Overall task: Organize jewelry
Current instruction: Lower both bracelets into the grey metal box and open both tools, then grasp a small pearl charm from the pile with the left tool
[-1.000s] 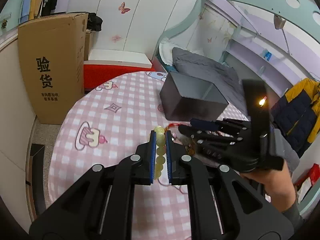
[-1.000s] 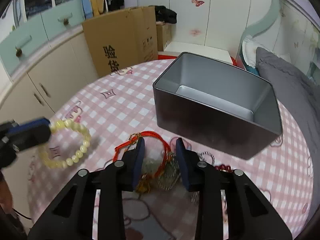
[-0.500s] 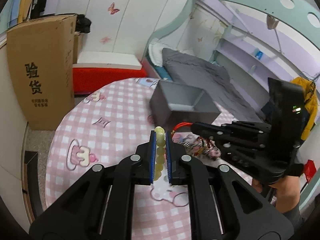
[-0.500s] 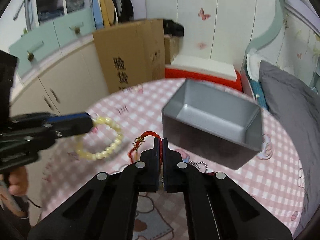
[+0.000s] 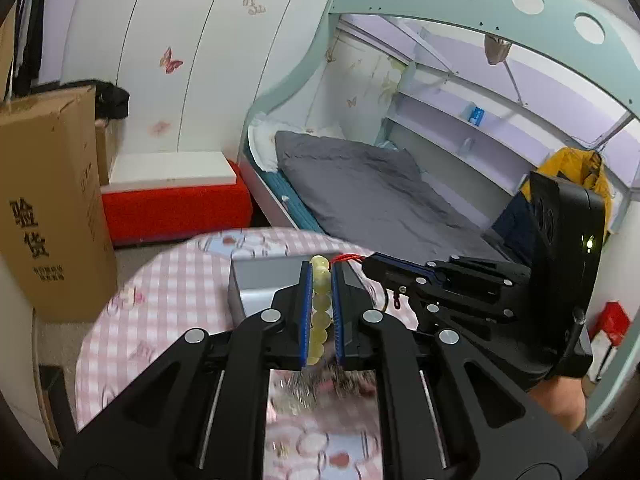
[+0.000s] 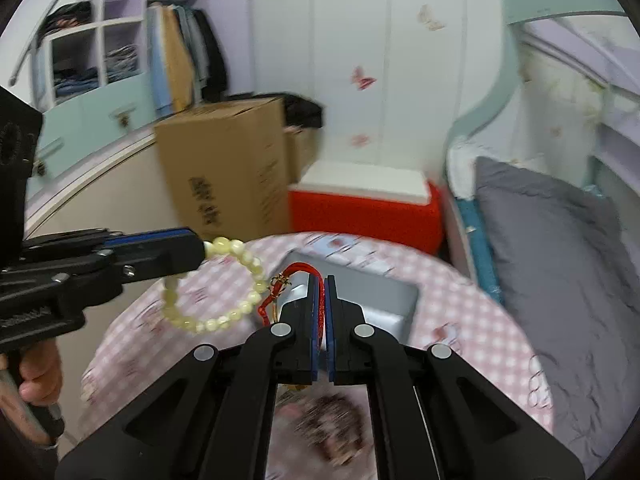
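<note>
My left gripper (image 5: 321,276) is shut on a pale yellow bead bracelet (image 5: 320,308), lifted above the table; the right wrist view shows that bracelet (image 6: 224,292) hanging as a loop from the left gripper (image 6: 196,246). My right gripper (image 6: 322,292) is shut on a red cord bracelet (image 6: 288,280) with a small gold charm, also lifted. From the left wrist view the right gripper (image 5: 372,262) reaches in from the right with the red cord (image 5: 348,257) at its tip. The grey metal box (image 6: 384,300) stands open just beyond both grippers, partly hidden by the fingers.
A blurred heap of other jewelry (image 6: 332,428) lies on the round pink checked table (image 6: 472,320) below the grippers. A cardboard carton (image 6: 228,176), a red and white box (image 6: 368,204) and a bed with grey bedding (image 5: 372,196) stand around the table.
The right gripper closed on the red cord bracelet and lifted it off the heap. Both grippers rose and moved toward the grey box, the left still holding the bead bracelet.
</note>
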Demonstrator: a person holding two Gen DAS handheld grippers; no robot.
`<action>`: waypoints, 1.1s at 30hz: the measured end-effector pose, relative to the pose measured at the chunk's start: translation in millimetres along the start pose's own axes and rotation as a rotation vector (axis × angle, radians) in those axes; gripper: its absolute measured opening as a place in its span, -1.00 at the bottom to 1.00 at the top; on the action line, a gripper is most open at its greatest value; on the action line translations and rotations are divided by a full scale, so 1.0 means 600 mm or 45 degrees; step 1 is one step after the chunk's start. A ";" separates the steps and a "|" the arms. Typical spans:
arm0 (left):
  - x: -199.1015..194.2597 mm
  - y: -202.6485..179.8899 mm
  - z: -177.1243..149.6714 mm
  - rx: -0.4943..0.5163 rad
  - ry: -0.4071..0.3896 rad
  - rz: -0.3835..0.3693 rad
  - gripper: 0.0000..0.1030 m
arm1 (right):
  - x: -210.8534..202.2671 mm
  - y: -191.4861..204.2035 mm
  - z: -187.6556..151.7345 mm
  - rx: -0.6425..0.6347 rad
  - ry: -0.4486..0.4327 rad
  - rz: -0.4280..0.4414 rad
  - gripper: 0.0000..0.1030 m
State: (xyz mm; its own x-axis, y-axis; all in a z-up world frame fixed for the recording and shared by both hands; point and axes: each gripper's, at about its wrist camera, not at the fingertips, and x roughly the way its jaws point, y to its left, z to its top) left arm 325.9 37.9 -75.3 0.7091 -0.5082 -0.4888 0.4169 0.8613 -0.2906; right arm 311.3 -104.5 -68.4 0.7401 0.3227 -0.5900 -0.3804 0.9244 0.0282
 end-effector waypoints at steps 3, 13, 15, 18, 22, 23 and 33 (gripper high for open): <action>0.036 0.002 0.010 0.000 0.003 0.008 -0.82 | 0.010 -0.023 0.001 0.023 -0.041 -0.055 -0.98; 0.165 0.024 -0.019 -0.008 0.224 0.074 -0.82 | 0.095 -0.052 -0.033 0.060 0.061 -0.033 -0.98; 0.179 0.026 -0.028 -0.005 0.261 0.089 -0.81 | 0.107 -0.058 -0.043 0.081 0.094 -0.015 -0.97; 0.192 0.032 -0.037 -0.029 0.320 0.086 -0.81 | 0.115 -0.065 -0.053 0.119 0.128 0.024 -0.93; 0.185 0.036 -0.041 -0.038 0.331 0.101 -0.80 | 0.102 -0.068 -0.058 0.157 0.122 0.030 -0.78; 0.180 0.037 -0.040 -0.038 0.327 0.095 -0.78 | 0.098 -0.068 -0.057 0.162 0.117 0.033 -0.71; 0.079 0.026 -0.052 0.016 0.191 0.171 0.33 | 0.001 -0.063 -0.064 0.167 0.016 0.011 -0.33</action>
State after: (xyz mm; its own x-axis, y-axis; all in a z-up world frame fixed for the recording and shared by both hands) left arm 348.3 27.0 -129.0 0.6667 -0.3829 -0.6395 0.3324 0.9207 -0.2046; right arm 304.7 -147.0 -101.0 0.7296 0.3290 -0.5996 -0.3104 0.9405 0.1384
